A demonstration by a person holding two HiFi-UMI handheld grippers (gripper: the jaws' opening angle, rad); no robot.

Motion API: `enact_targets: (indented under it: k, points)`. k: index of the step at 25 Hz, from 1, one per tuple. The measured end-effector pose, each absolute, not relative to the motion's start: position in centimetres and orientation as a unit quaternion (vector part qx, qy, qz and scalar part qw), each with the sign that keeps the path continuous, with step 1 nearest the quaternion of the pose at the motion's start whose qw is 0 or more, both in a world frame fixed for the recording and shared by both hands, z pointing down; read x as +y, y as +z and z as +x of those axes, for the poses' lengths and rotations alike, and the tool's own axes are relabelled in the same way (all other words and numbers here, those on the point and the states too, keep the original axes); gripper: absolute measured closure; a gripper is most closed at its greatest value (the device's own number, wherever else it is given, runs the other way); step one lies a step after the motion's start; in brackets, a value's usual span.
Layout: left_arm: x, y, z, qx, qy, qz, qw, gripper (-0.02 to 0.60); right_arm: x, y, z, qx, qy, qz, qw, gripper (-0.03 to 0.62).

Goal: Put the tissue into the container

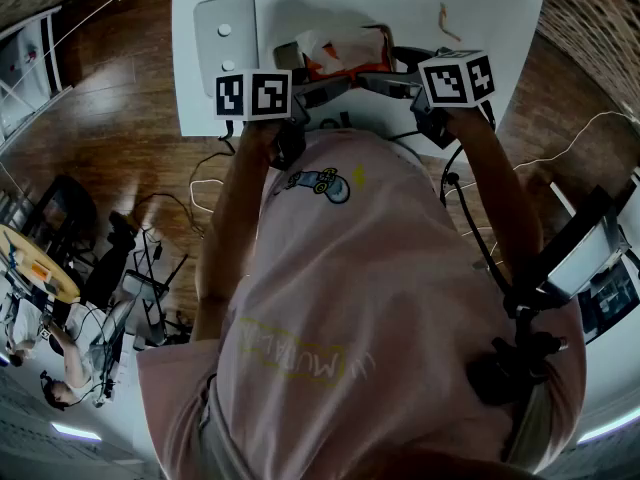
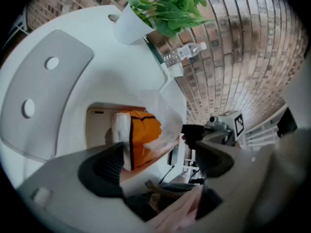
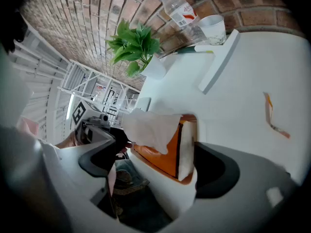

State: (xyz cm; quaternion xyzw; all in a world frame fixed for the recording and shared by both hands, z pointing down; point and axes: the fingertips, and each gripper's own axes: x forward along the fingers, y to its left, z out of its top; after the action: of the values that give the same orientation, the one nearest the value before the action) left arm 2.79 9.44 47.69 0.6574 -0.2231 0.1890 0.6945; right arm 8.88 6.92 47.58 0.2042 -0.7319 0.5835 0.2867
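Note:
An orange tissue pack (image 1: 335, 63) sits in a pale open container (image 2: 97, 123) at the white table's near edge. A white tissue (image 1: 335, 40) sticks up out of the pack and droops over it. My left gripper (image 1: 300, 103) is at the container's left and my right gripper (image 1: 400, 88) at its right, and they face each other across it. In the left gripper view the pack (image 2: 143, 135) lies just beyond the wide open jaws. In the right gripper view the tissue (image 3: 150, 125) hangs over the pack (image 3: 170, 152) between wide open jaws. Neither gripper's pads press on anything.
A grey lid (image 1: 225, 33) with two white dots lies left of the container. At the back of the table (image 1: 470, 8) stand a potted plant (image 3: 136, 45), a water bottle (image 3: 180, 11) and a cup (image 3: 214, 28). An orange scrap (image 3: 269, 113) lies to the right. Cables hang off the table's front.

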Motion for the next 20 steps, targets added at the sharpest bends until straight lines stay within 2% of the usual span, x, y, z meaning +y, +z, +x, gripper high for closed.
enact_targets:
  k: [4, 7, 9, 10, 13, 14, 15, 16, 20]
  points:
    - [9.0, 47.1, 2.6, -0.214, 0.179, 0.663, 0.695, 0.135, 6.8, 47.2, 7.7, -0.742, 0.574, 0.192, 0.290, 0.098]
    - [8.9, 47.7, 2.3, -0.213, 0.181, 0.667, 0.691, 0.162, 6.8, 48.2, 7.5, -0.732, 0.583, 0.197, 0.292, 0.098]
    - [8.9, 48.6, 1.8, -0.219, 0.194, 0.671, 0.682, 0.217, 6.7, 48.4, 7.6, -0.733, 0.576, 0.201, 0.301, 0.111]
    - [8.9, 48.9, 1.6, -0.222, 0.199, 0.671, 0.679, 0.279, 6.7, 48.5, 7.7, -0.734, 0.571, 0.202, 0.308, 0.141]
    - [8.8, 49.1, 1.8, -0.223, 0.206, 0.673, 0.675, 0.293, 6.9, 49.4, 8.3, -0.731, 0.545, 0.221, 0.345, 0.151]
    - [8.9, 49.4, 1.7, -0.228, 0.220, 0.675, 0.666, 0.308, 6.9, 50.0, 8.6, -0.729, 0.530, 0.238, 0.363, 0.205]
    - [9.1, 49.8, 1.6, -0.237, 0.241, 0.677, 0.654, 0.347, 6.8, 50.7, 9.0, -0.726, 0.512, 0.256, 0.383, 0.293]
    - [9.2, 50.3, 1.5, -0.246, 0.265, 0.678, 0.639, 0.387, 6.8, 51.3, 9.2, -0.724, 0.493, 0.270, 0.399, 0.332]
    - [9.4, 51.3, 1.4, -0.268, 0.333, 0.686, 0.589, 0.405, 6.9, 51.9, 9.3, -0.728, 0.452, 0.291, 0.425, 0.350]
